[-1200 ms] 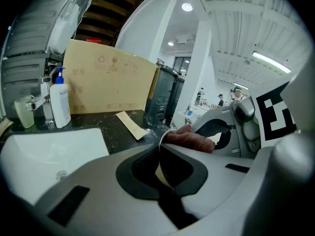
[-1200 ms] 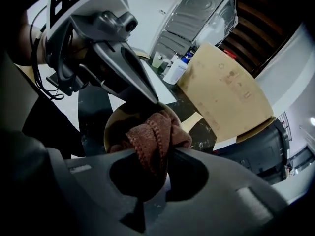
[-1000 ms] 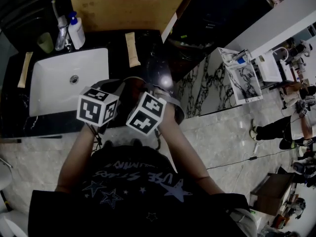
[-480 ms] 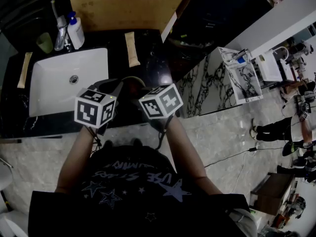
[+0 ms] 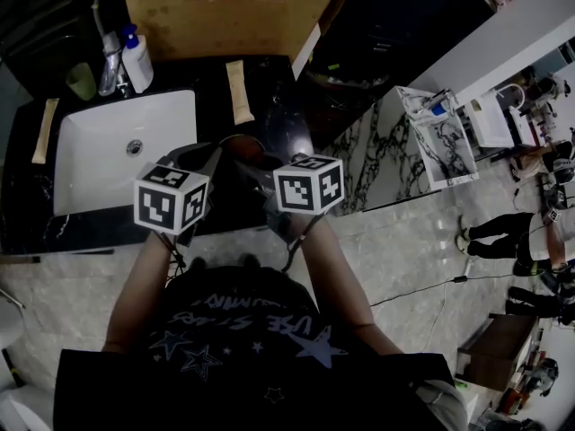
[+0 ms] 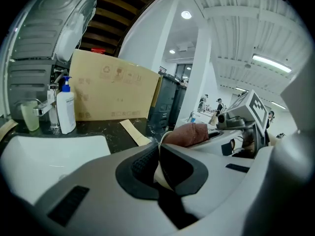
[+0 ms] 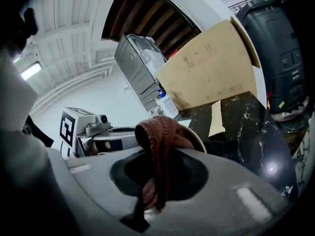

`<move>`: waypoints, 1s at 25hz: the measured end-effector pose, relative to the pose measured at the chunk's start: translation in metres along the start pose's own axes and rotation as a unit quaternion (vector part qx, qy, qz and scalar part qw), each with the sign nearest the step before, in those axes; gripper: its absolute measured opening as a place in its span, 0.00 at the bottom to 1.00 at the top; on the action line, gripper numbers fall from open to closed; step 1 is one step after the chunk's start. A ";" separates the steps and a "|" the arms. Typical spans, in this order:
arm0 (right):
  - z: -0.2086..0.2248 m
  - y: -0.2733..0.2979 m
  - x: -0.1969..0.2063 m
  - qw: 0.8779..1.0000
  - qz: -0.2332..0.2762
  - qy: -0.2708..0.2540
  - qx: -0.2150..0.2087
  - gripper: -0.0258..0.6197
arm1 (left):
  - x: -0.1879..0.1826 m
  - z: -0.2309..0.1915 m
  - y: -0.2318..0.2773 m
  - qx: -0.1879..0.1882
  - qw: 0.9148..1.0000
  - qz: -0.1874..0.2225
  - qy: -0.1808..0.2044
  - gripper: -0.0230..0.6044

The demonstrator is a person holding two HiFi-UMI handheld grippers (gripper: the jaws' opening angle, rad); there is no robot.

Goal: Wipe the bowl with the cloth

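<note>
Left gripper view: left gripper (image 6: pixel 158 155) pinches the rim of the bowl (image 6: pixel 161 177), a good hold; it looks hard and slippery. At the bowl, right gripper (image 7: pixel 156 177) pinches the soft, light cloth (image 7: pixel 158 131).

The cloth (image 7: pixel 156 146) looks ribbed and knitted, the bowl (image 6: pixel 160 177) smooth, the countertop (image 7: pixel 246 128) glossy veined stone, the box (image 7: pixel 211 77) matt cardboard.
</note>
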State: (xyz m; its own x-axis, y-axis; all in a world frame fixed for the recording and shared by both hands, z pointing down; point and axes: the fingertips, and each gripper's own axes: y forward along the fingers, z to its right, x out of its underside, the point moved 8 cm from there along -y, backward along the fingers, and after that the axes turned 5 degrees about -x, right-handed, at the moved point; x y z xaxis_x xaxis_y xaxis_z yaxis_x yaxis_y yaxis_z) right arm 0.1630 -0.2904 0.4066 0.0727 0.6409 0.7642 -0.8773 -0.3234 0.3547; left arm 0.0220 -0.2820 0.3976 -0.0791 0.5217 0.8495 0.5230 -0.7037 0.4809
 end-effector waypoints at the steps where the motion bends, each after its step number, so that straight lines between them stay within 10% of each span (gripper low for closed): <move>1: -0.001 -0.003 -0.001 1.000 0.004 -0.003 0.001 0.12 | 0.001 -0.001 0.000 -0.002 1.000 0.000 -0.003 0.07; 10: -0.009 -0.071 -0.031 0.991 0.125 -0.050 0.019 0.12 | 0.009 -0.034 -0.001 -0.017 0.999 -0.009 -0.050 0.06; 16: 0.007 -0.091 -0.003 0.983 0.103 -0.116 0.102 0.12 | -0.007 -0.048 -0.007 -0.016 0.996 0.016 -0.083 0.06; 25: -0.001 -0.063 0.013 0.978 0.099 -0.162 0.091 0.12 | -0.021 -0.031 -0.003 0.036 0.994 0.009 -0.098 0.06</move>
State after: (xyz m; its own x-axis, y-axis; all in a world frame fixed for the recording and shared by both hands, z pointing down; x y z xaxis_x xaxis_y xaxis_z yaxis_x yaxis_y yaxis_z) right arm 0.2190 -0.2610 0.3937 0.0817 0.3083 0.9478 -0.7928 -0.5562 0.2493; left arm -0.0036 -0.3060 0.3848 0.0949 0.5984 0.7956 0.5835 -0.6810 0.4425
